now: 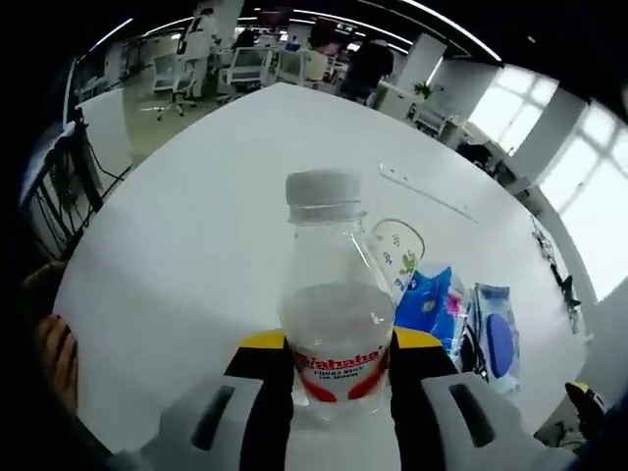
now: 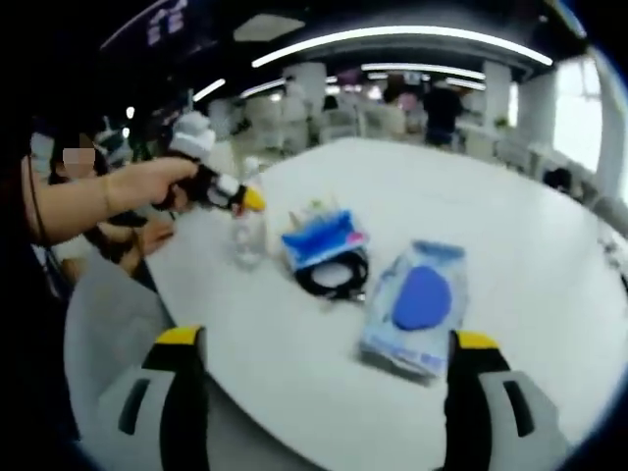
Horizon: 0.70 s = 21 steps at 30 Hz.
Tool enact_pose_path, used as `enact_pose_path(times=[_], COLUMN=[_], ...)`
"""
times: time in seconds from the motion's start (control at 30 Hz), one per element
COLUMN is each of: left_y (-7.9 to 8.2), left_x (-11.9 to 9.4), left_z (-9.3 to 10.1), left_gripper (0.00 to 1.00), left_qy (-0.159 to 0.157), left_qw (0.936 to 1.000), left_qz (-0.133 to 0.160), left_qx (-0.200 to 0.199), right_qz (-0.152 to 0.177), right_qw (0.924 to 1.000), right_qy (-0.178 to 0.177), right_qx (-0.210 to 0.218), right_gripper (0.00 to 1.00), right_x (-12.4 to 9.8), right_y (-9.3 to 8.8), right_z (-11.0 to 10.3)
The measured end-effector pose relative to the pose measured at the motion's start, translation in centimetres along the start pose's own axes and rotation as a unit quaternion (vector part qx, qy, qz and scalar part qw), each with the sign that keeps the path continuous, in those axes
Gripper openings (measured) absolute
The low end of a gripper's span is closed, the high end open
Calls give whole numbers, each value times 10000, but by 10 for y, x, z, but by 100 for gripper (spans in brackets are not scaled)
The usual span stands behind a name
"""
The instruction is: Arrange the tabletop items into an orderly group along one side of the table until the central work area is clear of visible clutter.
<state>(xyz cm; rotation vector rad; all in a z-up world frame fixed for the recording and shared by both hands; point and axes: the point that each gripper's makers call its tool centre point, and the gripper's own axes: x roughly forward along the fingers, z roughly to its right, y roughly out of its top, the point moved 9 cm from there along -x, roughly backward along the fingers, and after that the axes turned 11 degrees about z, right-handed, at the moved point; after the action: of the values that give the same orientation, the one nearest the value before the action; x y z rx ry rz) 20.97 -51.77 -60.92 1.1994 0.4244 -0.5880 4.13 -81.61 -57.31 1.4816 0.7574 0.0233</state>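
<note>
1. Water bottle (image 1: 336,294), clear plastic with a white cap and a red-lettered label, stands between the jaws of the left gripper (image 1: 339,378) in the left gripper view. The yellow-tipped jaws sit against its sides at label height, so I judge them clamped on it. It looks upright on or just above the white table (image 1: 196,245). Just beside it, to its right in this view, are a clear plastic cup (image 1: 397,245) with green print, a blue tissue pack (image 1: 432,304) and a blue-and-clear packet (image 1: 494,339). A thin clear strip (image 1: 427,193) lies apart, farther out on the table.

2. In the right gripper view, the right gripper (image 2: 319,378) hovers with its jaws wide apart and nothing between them, low over the near table edge. Just ahead lies the blue-and-clear packet (image 2: 417,304); beyond it are a coiled black cable (image 2: 334,275) touching the blue tissue pack (image 2: 324,238), then the water bottle (image 2: 248,231) under the left gripper (image 2: 221,189), held by a person's hand (image 2: 162,186).

3. Progress, as I judge it: the items are already loosely gathered near one edge, and most of the table is bare. What seems left is tidying them into a neat row and bringing in the stray strip.
</note>
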Motion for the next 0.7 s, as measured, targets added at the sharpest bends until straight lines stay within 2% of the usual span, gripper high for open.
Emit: enact_pose_path(times=[0.23, 0.4, 0.6, 0.7], left_y=[7, 16, 25, 30], left_x=[-2, 0, 3, 4], left_z=[-2, -4, -11, -14], left_gripper=[36, 36, 36, 36], left_qy=[-94, -69, -52, -104], left_qw=[9993, 9974, 9954, 9931], left_qz=[341, 651, 838, 1030], left_qx=[72, 291, 458, 552], right_qz=[60, 41, 20, 24], right_qw=[9999, 10000, 9999, 9999], right_qy=[5, -9, 7, 23], right_qx=[84, 90, 129, 168], right_gripper=[100, 100, 100, 100], right_x=[-1, -1, 0, 0], right_y=[4, 5, 4, 3], right_z=[0, 1, 1, 0])
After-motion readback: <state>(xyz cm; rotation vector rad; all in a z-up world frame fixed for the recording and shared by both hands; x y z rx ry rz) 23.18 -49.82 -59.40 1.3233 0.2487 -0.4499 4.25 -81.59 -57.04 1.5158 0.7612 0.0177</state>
